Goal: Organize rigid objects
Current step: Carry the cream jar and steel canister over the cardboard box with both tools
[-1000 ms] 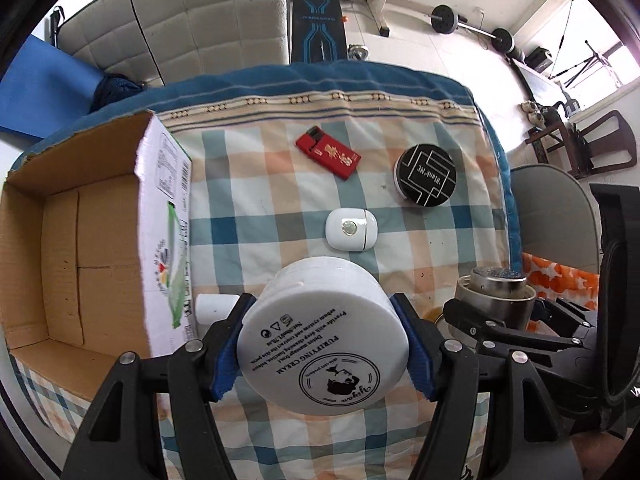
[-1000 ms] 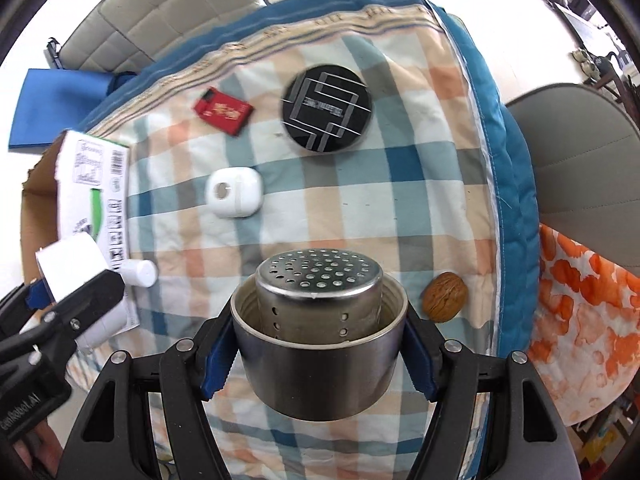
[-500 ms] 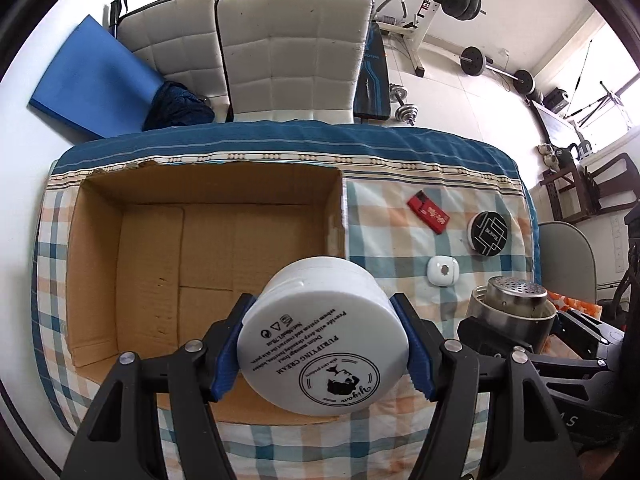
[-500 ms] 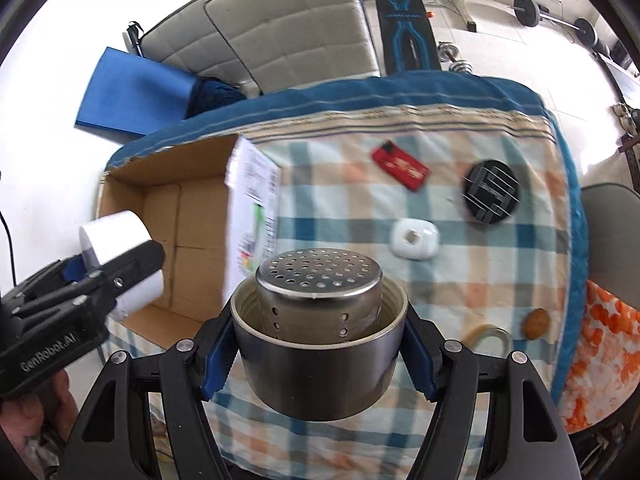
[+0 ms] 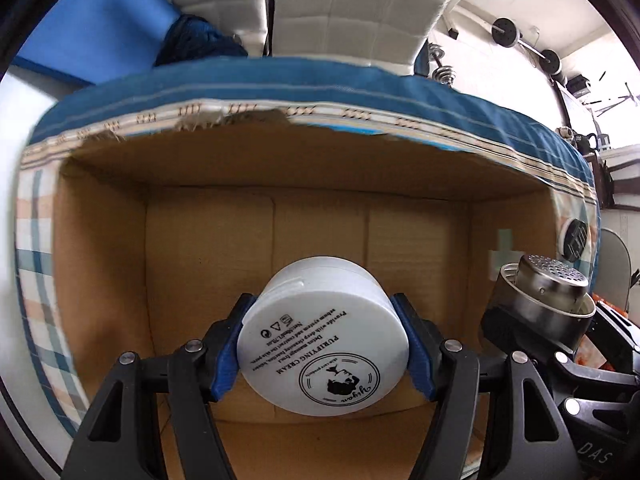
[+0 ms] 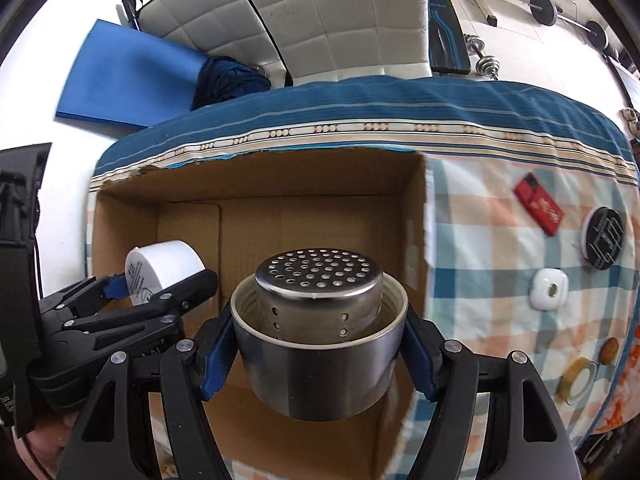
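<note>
the left gripper [image 5: 324, 350] clamps the white cream jar [image 5: 320, 340] at lower centre over the cardboard box [image 5: 420, 216], the right gripper [image 6: 320, 346] pinches the steel strainer cup [image 6: 320, 336] just beside, so lowering both together could knock them.

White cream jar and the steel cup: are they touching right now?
Apart. The right wrist view shows bare cardboard box floor between the white cream jar and the steel cup.
</note>
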{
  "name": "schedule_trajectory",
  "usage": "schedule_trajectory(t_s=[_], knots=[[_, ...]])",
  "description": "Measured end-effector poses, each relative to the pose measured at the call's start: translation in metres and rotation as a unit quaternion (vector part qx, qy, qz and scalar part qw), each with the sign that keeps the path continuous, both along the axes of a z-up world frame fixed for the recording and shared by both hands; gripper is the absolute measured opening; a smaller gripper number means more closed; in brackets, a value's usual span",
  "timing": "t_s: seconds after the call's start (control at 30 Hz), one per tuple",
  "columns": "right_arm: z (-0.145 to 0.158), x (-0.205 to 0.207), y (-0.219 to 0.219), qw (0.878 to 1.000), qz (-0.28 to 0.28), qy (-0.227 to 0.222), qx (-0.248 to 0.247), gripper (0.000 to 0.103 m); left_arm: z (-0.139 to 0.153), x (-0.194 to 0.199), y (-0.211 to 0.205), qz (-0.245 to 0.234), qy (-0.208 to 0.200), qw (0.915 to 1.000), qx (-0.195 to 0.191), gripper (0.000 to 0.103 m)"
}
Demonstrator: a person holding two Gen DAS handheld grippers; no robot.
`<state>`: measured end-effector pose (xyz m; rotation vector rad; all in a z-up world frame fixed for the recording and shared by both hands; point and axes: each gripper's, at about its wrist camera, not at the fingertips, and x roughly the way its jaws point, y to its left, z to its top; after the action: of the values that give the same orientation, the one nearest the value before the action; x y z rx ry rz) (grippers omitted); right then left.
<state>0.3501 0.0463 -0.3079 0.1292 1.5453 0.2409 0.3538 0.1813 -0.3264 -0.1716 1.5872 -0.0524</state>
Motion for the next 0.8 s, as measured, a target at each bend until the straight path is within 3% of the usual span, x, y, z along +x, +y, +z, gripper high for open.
schedule_trajectory(t_s=[0.2,0.4,0.8], knots=[[-0.045,0.012,0.021,0.999,-0.004,0.026,-0.035,0.073,-0.038,0.012,0.021,0.014,0.038,0.9985,-0.036,0.066],[-0.057,0.018,0.04,0.996,0.013,0.031,-0.079,0.074,-0.06,0.019,0.028,0.023,0.059,0.9968,-0.048,0.066],[-0.08,0.038,0.04,0.995,0.002,0.083,-0.057,0.074,-0.068,0.017,0.044,0.048,0.076,0.9942,-0.058,0.066]])
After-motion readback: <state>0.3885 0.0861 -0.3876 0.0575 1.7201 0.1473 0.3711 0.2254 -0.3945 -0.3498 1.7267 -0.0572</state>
